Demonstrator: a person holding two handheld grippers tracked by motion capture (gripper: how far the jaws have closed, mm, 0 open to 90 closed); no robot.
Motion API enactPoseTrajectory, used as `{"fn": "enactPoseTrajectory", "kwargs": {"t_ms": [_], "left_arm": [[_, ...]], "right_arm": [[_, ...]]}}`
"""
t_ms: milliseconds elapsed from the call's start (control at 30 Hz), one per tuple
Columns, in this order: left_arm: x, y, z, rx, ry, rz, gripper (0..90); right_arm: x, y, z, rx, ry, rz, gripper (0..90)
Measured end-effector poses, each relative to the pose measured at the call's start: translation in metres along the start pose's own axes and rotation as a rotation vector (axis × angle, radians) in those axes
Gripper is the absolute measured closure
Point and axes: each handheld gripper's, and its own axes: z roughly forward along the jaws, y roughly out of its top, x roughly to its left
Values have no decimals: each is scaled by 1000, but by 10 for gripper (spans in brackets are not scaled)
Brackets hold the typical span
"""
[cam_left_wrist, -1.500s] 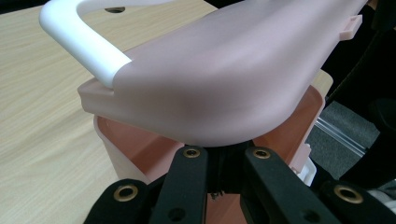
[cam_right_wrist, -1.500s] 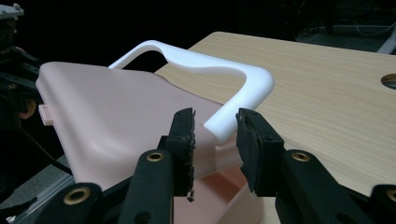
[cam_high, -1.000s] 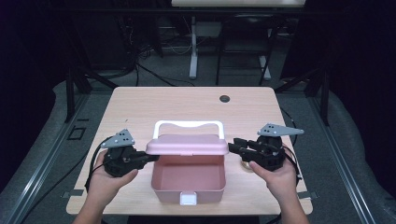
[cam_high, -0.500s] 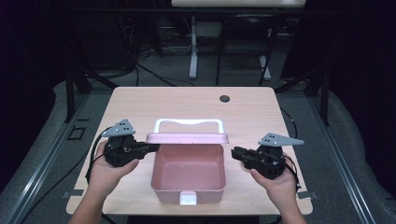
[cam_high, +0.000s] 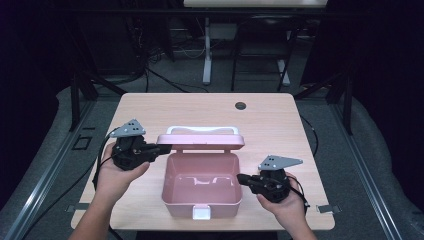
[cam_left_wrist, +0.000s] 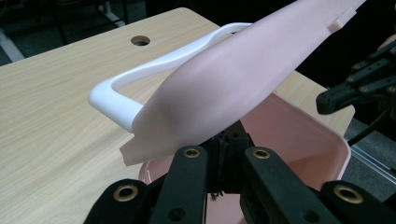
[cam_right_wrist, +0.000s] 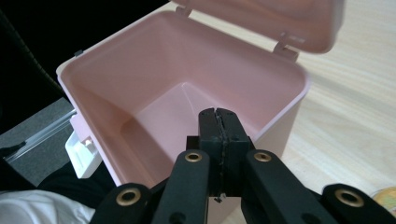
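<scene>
At frame centre the pink box (cam_high: 201, 182) is sitting open, its lid (cam_high: 201, 140) seemingly propped by the closed left gripper (cam_high: 162, 149) at its left end, while the right gripper (cam_high: 242, 178), jaws having just closed empty, is hovering by the right wall.

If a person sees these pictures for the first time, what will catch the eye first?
First comes the pink box in the middle of the wooden table, open and with nothing inside. Its lid with the white handle stands raised at the back, and the left tongs push under its left corner. The right tongs, shut, sit at the box's right wall, and a white latch marks the front.
</scene>
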Motion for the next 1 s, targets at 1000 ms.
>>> {"fn": "enactPoseTrajectory", "kwargs": {"t_ms": [1000], "left_arm": [[20,14,9,-21,34,-22,897]], "right_arm": [[15,-19,32,93,68,-44,900]]}}
